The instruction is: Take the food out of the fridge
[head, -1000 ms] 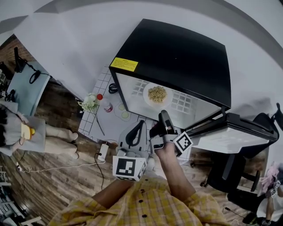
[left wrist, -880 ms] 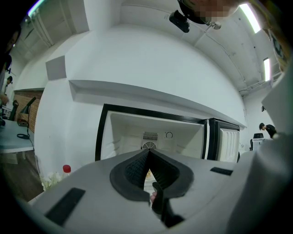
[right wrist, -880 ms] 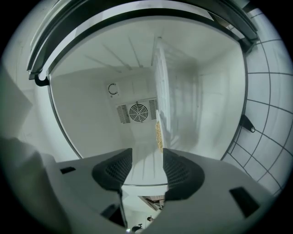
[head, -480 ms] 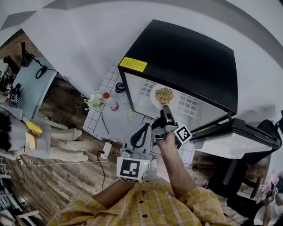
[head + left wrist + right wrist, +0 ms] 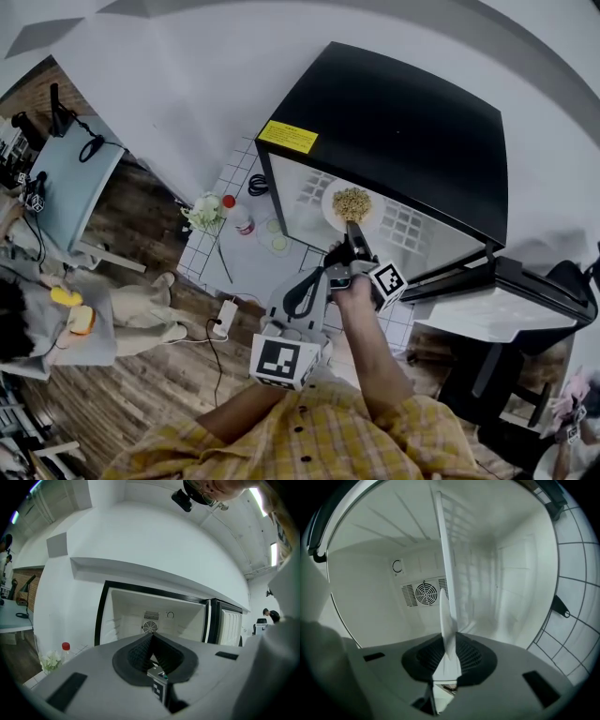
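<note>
Round white plate [image 5: 331,211] of yellowish food [image 5: 352,201] not yet out of the open black fridge [image 5: 412,131].
My left gripper [image 5: 151,645] hangs outside, fingers closed together on nothing. My right gripper [image 5: 449,651] reaches in, fingers closing onto the plate's rim where it sits on the white wire shelf [image 5: 405,225]. I judge the grasp nearly made; drawing it out is left.

I log: wire shelf [image 5: 403,225] inside the fridge [image 5: 403,122] carries one plate [image 5: 329,210] of food [image 5: 352,200], directly ahead of my right hand-held gripper [image 5: 353,234]; its jaws are closing with the plate rim between them. Left of the gripper, the floor mat [image 5: 239,264] holds a red-capped bottle [image 5: 241,222] and greens [image 5: 204,214].
</note>
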### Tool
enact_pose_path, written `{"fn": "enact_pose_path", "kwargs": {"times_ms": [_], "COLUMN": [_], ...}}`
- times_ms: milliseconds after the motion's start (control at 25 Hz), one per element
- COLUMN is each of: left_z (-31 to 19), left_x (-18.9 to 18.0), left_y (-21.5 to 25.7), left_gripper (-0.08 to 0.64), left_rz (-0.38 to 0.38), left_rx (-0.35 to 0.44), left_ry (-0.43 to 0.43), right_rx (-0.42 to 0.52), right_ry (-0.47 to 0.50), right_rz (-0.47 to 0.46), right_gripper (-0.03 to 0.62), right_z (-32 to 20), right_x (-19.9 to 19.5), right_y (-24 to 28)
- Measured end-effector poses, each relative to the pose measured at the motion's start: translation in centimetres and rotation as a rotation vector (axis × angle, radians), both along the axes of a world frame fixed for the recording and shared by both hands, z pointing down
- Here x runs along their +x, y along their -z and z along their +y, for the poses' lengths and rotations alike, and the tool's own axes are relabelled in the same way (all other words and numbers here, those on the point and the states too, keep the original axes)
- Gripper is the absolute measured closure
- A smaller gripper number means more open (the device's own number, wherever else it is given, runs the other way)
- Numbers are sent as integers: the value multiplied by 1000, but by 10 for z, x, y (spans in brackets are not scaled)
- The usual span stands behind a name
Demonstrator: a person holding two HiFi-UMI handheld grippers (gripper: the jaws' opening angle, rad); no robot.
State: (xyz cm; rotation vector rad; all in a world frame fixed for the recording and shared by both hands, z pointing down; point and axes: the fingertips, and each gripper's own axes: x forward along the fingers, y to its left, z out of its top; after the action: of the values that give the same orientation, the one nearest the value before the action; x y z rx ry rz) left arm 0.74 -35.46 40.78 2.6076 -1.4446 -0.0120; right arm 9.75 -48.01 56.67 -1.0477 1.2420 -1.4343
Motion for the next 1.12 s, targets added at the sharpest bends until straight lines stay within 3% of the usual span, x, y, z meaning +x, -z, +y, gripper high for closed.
{"fn": "enact_pose_path", "kwargs": {"times_ms": [240, 600, 1120], "left_z": [8, 15, 29], "left_x": [7, 9, -10], "left_y": [-5, -2, 4], "left_gripper": [554, 554, 554], "left_rz": [3, -4, 8], "left_rx": [-18, 4, 12], "left_ry": [-21, -19, 23], "right_rx": [-31, -25, 43], "right_ry": [40, 87, 170], "right_rz": [50, 70, 105], "right_gripper": [577, 577, 577], "right_z": [0, 27, 103], "right_x": [-2, -2, -21], "right_y": [1, 18, 69]}}
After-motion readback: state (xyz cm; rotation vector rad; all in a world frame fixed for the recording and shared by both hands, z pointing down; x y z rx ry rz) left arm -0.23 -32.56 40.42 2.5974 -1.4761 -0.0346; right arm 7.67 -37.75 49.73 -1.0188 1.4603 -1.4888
